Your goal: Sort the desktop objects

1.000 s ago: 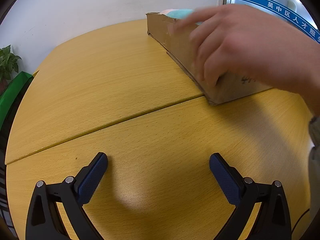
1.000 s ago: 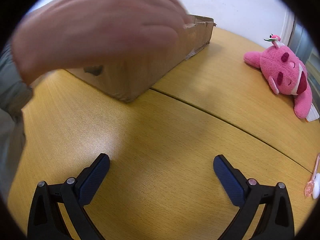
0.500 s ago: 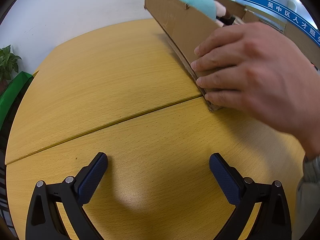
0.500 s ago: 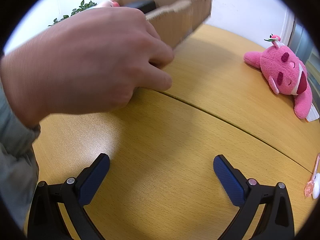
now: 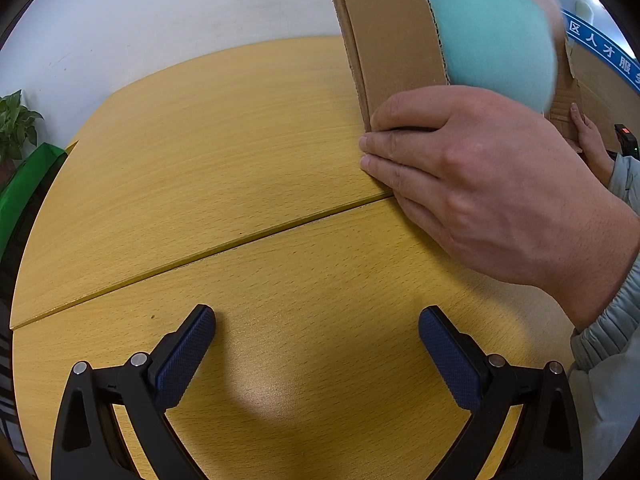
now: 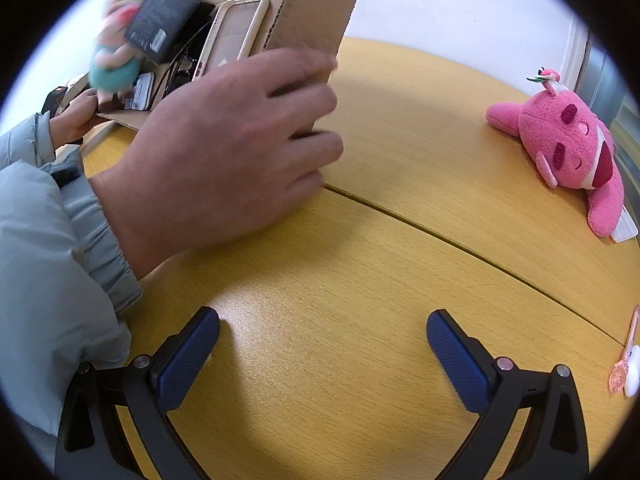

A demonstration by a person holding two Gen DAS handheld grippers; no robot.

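Over the table [image 6: 400,280], cardboard box [image 6: 316,12] tilts steeply upward.

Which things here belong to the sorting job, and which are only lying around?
Part of the job:
- cardboard box, tipped up by bare hands
- teal plush toy tumbling in it
- black packet
- phone case
- pink plush toy on the table
- small pink item at the table edge

Only around:
- potted plant
- blue wall sign

Background stuff: wooden table [image 5: 208,168] with a seam [image 5: 240,236] running across it, white wall [image 5: 160,20] behind, a potted plant [image 5: 16,128] at the left edge, blue sign [image 5: 608,56] with white Chinese characters far right.
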